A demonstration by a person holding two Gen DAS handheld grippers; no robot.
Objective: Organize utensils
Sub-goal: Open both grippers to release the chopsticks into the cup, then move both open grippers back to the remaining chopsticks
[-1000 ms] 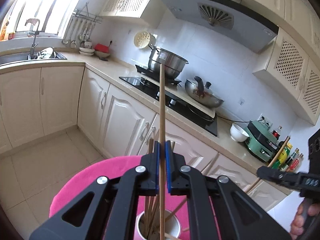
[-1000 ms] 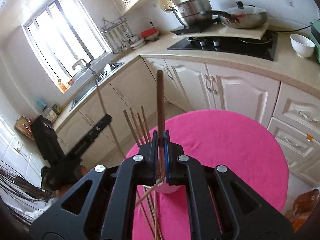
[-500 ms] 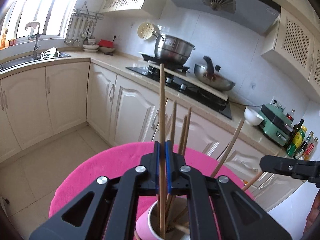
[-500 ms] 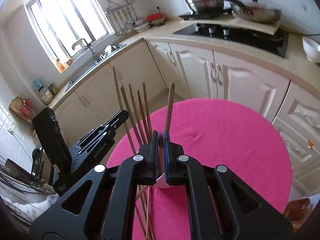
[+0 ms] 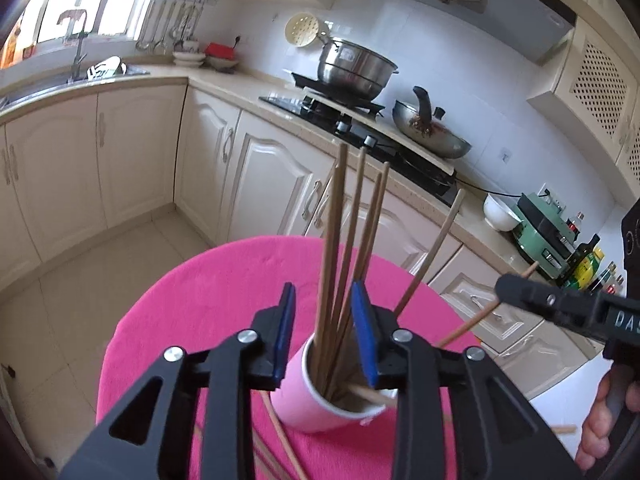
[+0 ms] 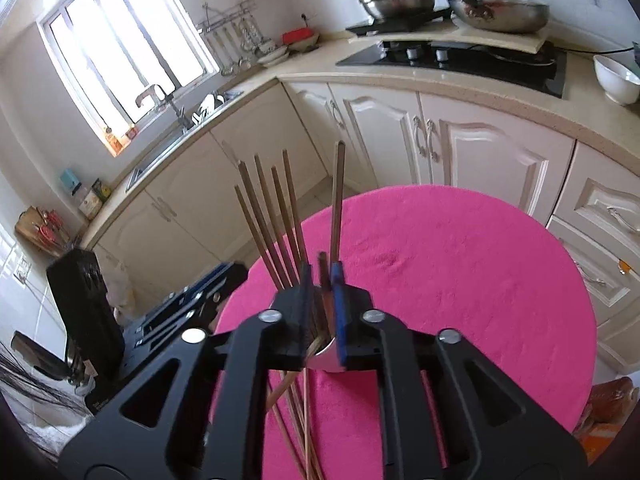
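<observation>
The left gripper [image 5: 323, 332] stands just over the pink cup [image 5: 316, 396], and its blue pads are apart. Its jaws have just been opening, and the chopsticks [image 5: 340, 264] rise between them without being pressed, so I judge that the stick it carried is now let go into the cup. The right gripper [image 6: 321, 300] is over the same cup from the other side. Its jaws have also just been opening; a dark chopstick [image 6: 337, 204] stands in the narrow gap, and the pads do not seem to press on it, though the gap is small.

Both tools point down at the cup, I think because the sticks must drop upright into its mouth. The bundle leans against the rim, tips down, which keeps it together.

The cup stands on the pink round cloth [image 5: 208, 292] of a small table. Some loose chopsticks [image 6: 298, 424] lie flat on the cloth just beside the cup; they are probably the next to collect. One stick [image 5: 430, 256] leans far outward and could tip the light cup.

Beyond the table are the cream cabinets [image 5: 132, 152], the stove with a steel pot [image 5: 354, 68] and the sink [image 5: 72, 80] under the window.
</observation>
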